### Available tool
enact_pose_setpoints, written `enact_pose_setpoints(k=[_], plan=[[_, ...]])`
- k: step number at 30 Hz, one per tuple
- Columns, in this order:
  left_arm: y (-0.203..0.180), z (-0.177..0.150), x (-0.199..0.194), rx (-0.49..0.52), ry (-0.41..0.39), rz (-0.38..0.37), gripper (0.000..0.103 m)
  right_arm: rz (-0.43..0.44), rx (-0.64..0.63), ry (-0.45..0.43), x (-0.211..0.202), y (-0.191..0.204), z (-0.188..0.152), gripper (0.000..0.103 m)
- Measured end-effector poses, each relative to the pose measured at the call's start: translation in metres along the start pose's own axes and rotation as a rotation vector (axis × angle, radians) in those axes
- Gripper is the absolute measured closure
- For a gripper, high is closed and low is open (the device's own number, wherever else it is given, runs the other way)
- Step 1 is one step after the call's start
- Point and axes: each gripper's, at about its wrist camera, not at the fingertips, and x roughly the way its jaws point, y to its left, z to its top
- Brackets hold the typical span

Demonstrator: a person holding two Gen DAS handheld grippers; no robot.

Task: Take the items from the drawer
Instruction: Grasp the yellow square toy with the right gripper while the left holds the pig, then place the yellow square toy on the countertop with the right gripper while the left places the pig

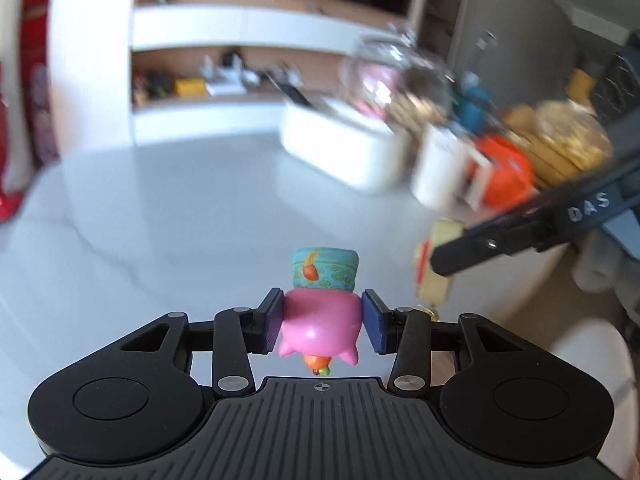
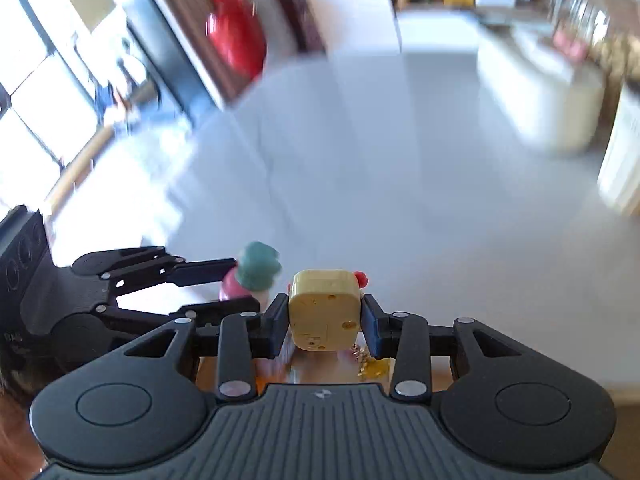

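Note:
My left gripper is shut on a pink pig figurine with a teal patterned hat, held above the grey-white tabletop. My right gripper is shut on a cream yellow cube toy with a red bit at its top and a gold charm dangling below. In the left wrist view the right gripper's finger reaches in from the right with the cream toy. The right wrist view shows the left gripper at left, holding the pig figurine. No drawer is visible.
A white oblong container stands on the table's far side, with a glass jar, an orange object and yellow items beside it. White shelves lie behind. A red object stands beyond the table's left edge.

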Motion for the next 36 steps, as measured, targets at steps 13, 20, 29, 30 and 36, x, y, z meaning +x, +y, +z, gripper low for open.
enact_pose_setpoints(k=[13, 20, 29, 30, 36], plan=[[0.029, -0.016, 0.105, -0.032, 0.122, 0.175, 0.048, -0.031, 0.165, -0.073, 0.148, -0.071, 0.032, 0.057], [0.024, -0.012, 0.095, -0.003, 0.120, 0.208, 0.048, -0.138, 0.012, -0.193, 0.096, -0.052, 0.000, 0.029], [-0.004, -0.023, 0.024, 0.076, 0.025, 0.191, 0.048, -0.206, -0.036, -0.243, 0.044, -0.061, -0.066, 0.011], [-0.005, -0.030, 0.012, 0.079, 0.036, 0.172, 0.048, -0.195, -0.046, -0.214, 0.043, -0.060, -0.072, 0.011], [-0.001, -0.091, -0.007, 0.066, 0.265, 0.091, 0.048, -0.186, -0.074, -0.112, 0.047, -0.055, -0.126, 0.011]])
